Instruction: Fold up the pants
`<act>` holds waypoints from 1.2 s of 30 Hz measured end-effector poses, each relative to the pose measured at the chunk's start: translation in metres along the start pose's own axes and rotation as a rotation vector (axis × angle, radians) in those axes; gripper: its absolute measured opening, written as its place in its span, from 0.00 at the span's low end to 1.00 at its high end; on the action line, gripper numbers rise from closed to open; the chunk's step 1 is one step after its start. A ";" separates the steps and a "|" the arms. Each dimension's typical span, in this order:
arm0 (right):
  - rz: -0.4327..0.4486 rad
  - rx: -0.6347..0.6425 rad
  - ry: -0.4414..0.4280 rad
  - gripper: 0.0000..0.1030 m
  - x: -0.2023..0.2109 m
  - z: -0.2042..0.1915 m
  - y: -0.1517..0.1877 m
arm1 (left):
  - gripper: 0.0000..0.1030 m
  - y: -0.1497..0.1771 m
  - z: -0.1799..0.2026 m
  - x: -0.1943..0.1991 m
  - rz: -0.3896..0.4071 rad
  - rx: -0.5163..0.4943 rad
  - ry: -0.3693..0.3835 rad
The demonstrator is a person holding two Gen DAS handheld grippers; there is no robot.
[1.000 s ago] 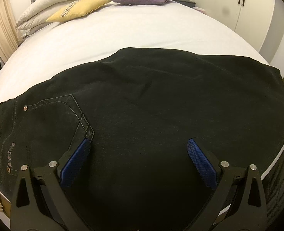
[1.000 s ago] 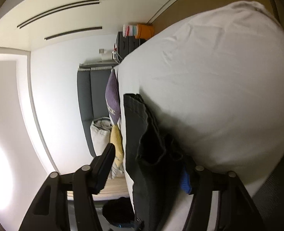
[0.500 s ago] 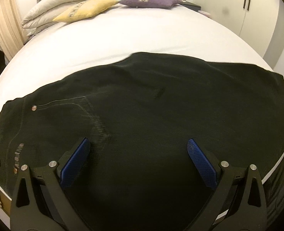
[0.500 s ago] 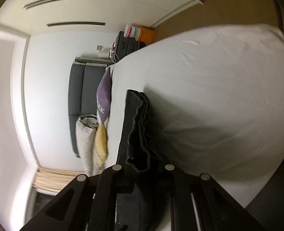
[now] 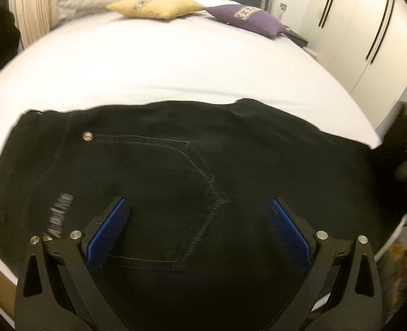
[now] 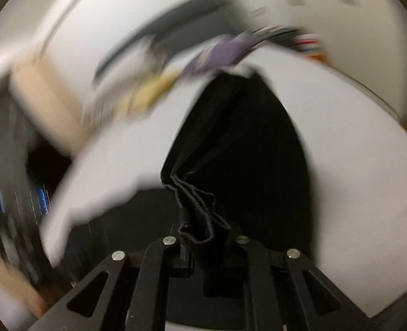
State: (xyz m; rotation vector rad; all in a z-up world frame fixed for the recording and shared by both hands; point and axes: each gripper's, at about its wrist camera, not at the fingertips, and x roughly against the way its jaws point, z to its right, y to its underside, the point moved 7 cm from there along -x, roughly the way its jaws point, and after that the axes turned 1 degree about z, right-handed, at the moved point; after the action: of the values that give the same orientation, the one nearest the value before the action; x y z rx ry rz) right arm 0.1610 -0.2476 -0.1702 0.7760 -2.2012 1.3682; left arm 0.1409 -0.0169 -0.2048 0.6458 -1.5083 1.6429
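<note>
Lettering in pale print is showing on the waistband end of the black pants (image 5: 175, 165), too smeared to read, with a metal rivet (image 5: 87, 136) sitting at the pocket corner. The pants are lying spread across a white bed (image 5: 175, 63), where a yellow cushion (image 5: 156, 5) and a purple cushion (image 5: 247, 19) are resting near the headboard, with white wardrobe doors (image 5: 369, 27) standing to the right. The left gripper (image 5: 197, 220) is hovering over the pocket, jaws spread wide, blue pads gripping nothing. The right gripper (image 6: 203, 237), having just closed, is pinching the bunched hems of the pants, the room around it blurring.
</note>
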 end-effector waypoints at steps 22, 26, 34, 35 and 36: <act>0.015 0.364 0.119 0.12 -0.008 -0.062 0.051 | 1.00 -0.031 0.125 -0.038 -0.251 0.094 0.459; 0.013 0.405 0.138 0.12 -0.007 -0.066 0.054 | 1.00 -0.038 0.131 -0.034 -0.263 0.142 0.533; 0.024 0.454 0.124 0.12 -0.001 -0.089 0.056 | 0.21 -0.034 0.127 -0.039 -0.312 0.110 0.509; 0.023 0.461 0.121 0.12 -0.002 -0.093 0.057 | 0.16 -0.034 0.124 -0.036 -0.302 0.105 0.513; 0.020 0.467 0.117 0.12 -0.003 -0.098 0.059 | 0.14 -0.033 0.121 -0.033 -0.295 0.102 0.518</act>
State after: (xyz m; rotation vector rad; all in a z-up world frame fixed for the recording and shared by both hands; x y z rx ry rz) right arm 0.1309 -0.1369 -0.1696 0.8038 -1.8235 1.9196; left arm 0.1687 -0.1430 -0.1934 0.4256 -0.9167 1.5140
